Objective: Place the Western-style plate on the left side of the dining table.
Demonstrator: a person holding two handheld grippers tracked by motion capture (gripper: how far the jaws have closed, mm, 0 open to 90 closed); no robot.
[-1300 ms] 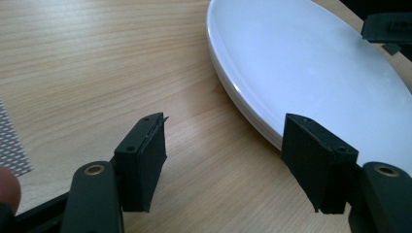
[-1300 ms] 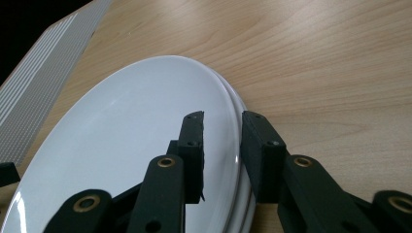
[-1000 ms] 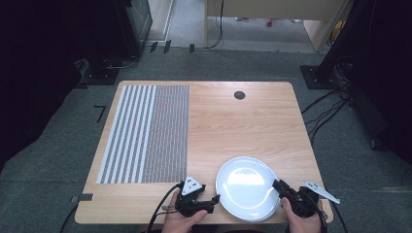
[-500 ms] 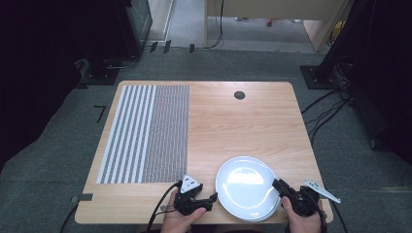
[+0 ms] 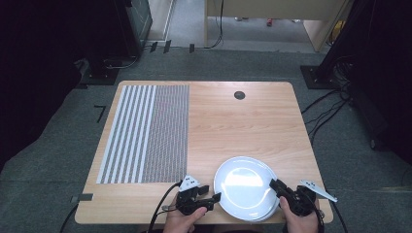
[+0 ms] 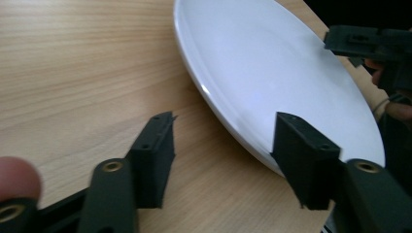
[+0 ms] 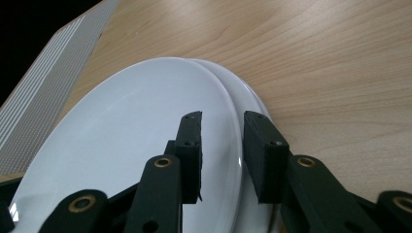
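Under right tongs [image 7: 221, 155], plates' [image 7: 145, 141] rim

Two stacked white plates [image 5: 245, 187], table's [image 5: 233, 126] near-right edge

Striped mat [image 5: 145, 133] covers the wooden table's [image 5: 243, 126] left part.
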